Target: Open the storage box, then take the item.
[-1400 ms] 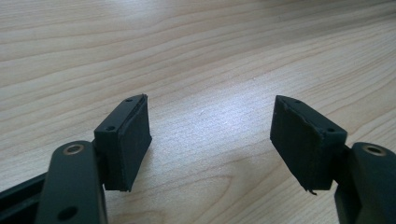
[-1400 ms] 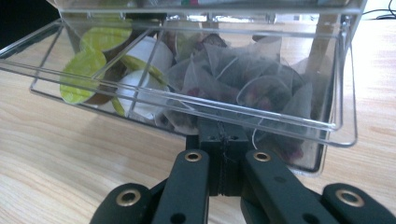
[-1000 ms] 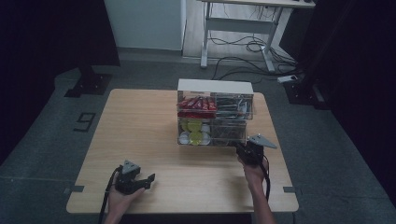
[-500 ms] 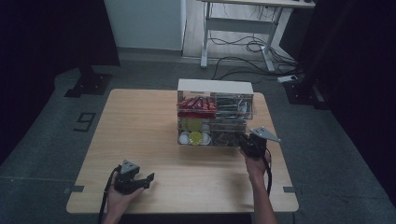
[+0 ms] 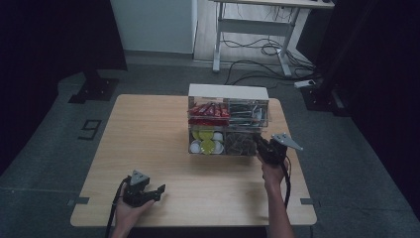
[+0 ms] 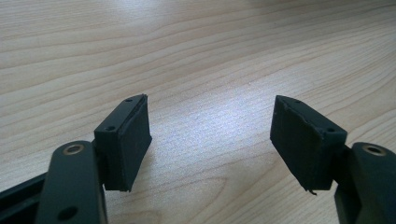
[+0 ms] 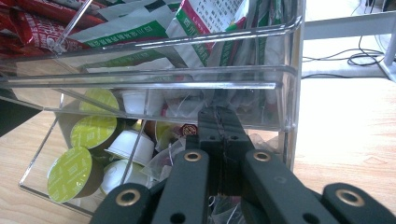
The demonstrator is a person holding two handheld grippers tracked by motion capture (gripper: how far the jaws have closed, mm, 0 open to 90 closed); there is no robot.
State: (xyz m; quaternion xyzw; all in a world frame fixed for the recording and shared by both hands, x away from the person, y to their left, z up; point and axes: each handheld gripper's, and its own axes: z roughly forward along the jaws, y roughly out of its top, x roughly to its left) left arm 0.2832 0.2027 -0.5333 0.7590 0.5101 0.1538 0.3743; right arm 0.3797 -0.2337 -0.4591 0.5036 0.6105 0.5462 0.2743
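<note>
While the left gripper [image 6: 210, 135] rests wide open and empty, the right gripper [image 7: 219, 126], jaws pressed together, reaches into the clear organizer's [image 5: 229, 126] lower tea-bag bin; light, floppy bags, probably best pinched by 1 corner.

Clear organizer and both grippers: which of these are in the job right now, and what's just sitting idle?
In the job:
right gripper, shut, inside the clear organizer's lower right compartment
tea bags there

Idle:
left gripper, open over bare table
green-lidded capsules
red packets
</note>
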